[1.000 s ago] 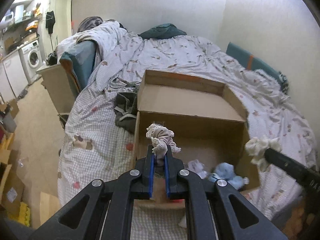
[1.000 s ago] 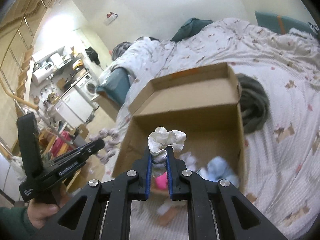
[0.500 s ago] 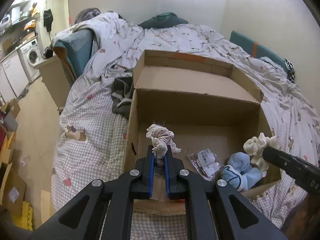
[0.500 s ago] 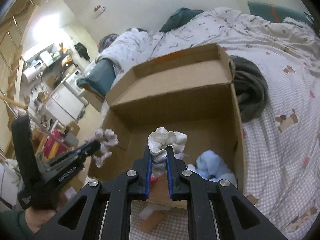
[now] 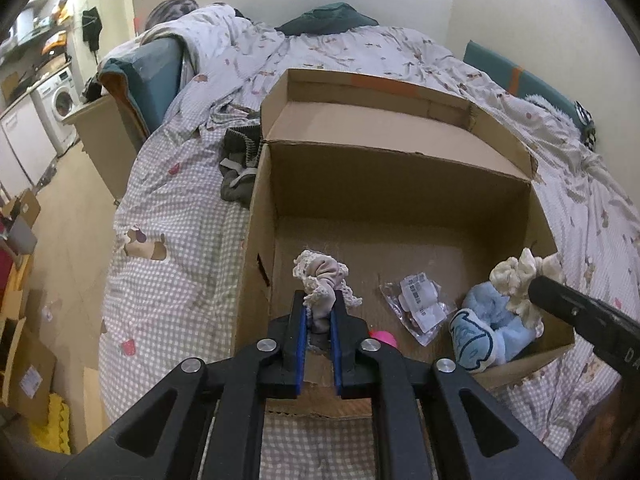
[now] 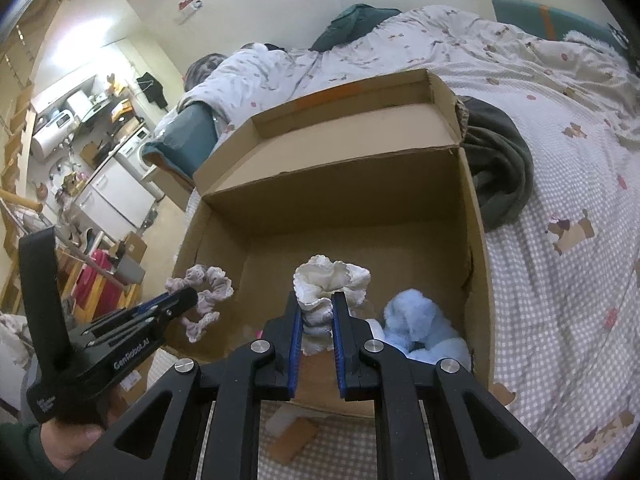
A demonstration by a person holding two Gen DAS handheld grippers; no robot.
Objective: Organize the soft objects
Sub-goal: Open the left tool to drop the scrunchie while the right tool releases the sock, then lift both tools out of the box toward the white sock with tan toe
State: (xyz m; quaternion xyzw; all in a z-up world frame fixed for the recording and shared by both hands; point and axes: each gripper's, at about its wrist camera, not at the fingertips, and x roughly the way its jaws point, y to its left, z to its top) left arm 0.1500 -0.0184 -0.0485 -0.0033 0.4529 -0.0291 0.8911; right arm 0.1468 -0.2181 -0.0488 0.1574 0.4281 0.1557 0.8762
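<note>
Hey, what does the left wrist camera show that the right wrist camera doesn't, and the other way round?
Only the left wrist view shows the plastic packet on the box floor and the full washing machine.

Only the right wrist view shows the person's hand gripping the left gripper.

Both show the cardboard box, the blue plush toy, the pinkish scrunchie clamped in the left gripper and the cream scrunchie clamped in the right gripper.
</note>
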